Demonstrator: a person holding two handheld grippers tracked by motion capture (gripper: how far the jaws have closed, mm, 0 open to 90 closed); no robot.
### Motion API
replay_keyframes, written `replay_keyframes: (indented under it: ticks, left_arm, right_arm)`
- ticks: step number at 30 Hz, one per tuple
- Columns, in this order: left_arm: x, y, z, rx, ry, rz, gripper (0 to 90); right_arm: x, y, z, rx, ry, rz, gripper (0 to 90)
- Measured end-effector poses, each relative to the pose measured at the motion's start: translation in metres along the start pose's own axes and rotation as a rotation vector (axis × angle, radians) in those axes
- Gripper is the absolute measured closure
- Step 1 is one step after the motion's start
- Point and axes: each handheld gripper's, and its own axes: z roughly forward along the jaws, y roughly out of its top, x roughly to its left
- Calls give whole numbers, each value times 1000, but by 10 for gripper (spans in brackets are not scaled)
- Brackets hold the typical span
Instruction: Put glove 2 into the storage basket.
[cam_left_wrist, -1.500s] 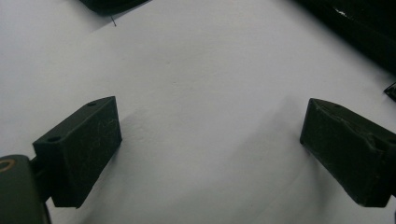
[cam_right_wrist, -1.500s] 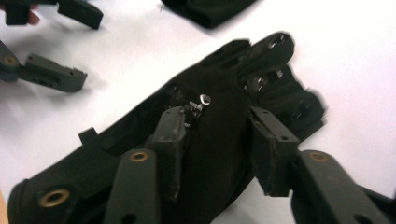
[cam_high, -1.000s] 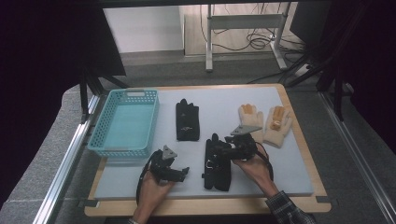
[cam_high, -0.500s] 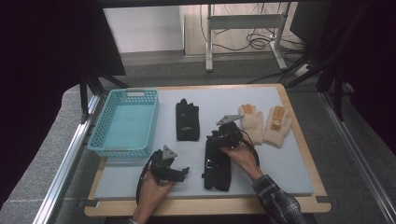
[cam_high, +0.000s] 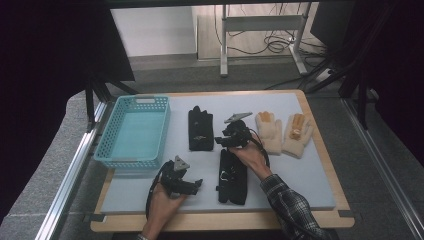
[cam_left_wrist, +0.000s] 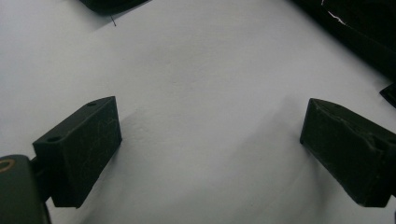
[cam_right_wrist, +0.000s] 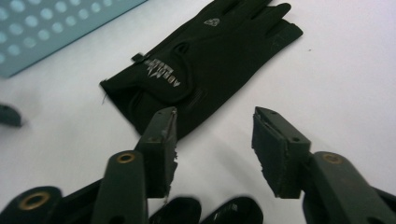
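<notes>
Grey mat (cam_high: 300, 180) lies bare toward its right edge; the basket (cam_high: 134, 131) crowds the left. Right gripper (cam_high: 223, 140), jaws just reopened partway and empty, hovers between the far black glove (cam_high: 200, 129) and the near black glove (cam_high: 233, 176). Left gripper (cam_high: 196, 185) rests wide apart, empty, on bare mat.

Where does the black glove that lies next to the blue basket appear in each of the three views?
High view: the black glove lies at the middle of the mat, between the blue basket and the right gripper.
Right gripper view: the same glove fills the upper middle, beyond the open jaws.
Left gripper view: I cannot tell; dark edges at the top are too cropped to identify.
Shared landmark: the basket, a blue corner in the right gripper view.
</notes>
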Motion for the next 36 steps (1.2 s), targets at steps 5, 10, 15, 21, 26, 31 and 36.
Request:
replay_keyframes:
  ticks: [5, 10, 15, 21, 26, 31, 36]
  left_arm:
    - [0, 0, 0, -6, 0, -6, 56]
    - [0, 0, 0, -1, -1, -2, 56]
    - [0, 0, 0, -2, -1, -2, 55]
    - [0, 0, 0, -1, -1, -1, 55]
    - [0, 0, 0, -2, -1, -2, 55]
    - [0, 0, 0, -2, -2, -2, 55]
    - [0, 0, 0, -2, -1, -1, 56]
  right_arm:
    - [-5, 7, 14, 13, -11, 6, 457]
    - [-9, 15, 26, 27, -5, 5, 486]
    - [-11, 24, 40, 47, -14, -32, 533]
    - [-11, 36, 52, 34, 13, -26, 528]
    - [-13, 45, 66, 30, 20, -14, 432]
    - [-12, 49, 84, 47, 13, -14, 385]
    - [-13, 47, 92, 63, 11, 8, 434]
